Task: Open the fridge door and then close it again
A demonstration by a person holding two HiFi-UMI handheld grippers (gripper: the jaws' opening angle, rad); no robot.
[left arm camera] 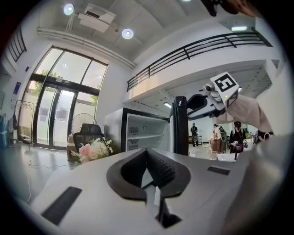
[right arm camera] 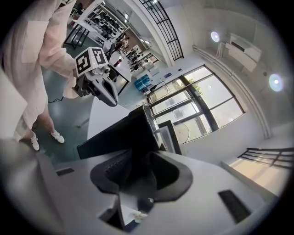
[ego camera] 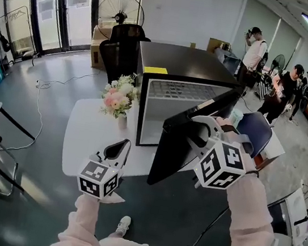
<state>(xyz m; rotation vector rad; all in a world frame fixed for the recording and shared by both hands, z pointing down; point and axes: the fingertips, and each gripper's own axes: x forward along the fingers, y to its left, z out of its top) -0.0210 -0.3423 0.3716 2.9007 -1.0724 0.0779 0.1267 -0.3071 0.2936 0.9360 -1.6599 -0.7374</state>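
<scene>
Off bench (ego camera: 84, 132) front edge: your right hand-held gripper (ego camera: 198, 127), jaws apart, straddles half-open fridge door (ego camera: 175, 151) for swinging; left hand-held gripper (ego camera: 120, 150) pinched together, spare.

light: bright daylight, windows (ego camera: 46, 0) | edges: fisheye-bent, dark corners | focus: sharp

I count one fridge (ego camera: 181, 58) with one door (ego camera: 179, 146) and one yellow note (ego camera: 155, 70) on its top. One white table (ego camera: 84, 132) carries one bunch of flowers (ego camera: 119, 94). There are two grippers, the left gripper (ego camera: 122, 146) and the right gripper (ego camera: 196, 126). There are two fans: one fan (ego camera: 120, 11) at the back and a second fan (ego camera: 278, 59) at the right. At least four persons (ego camera: 254, 48) stand behind.
</scene>
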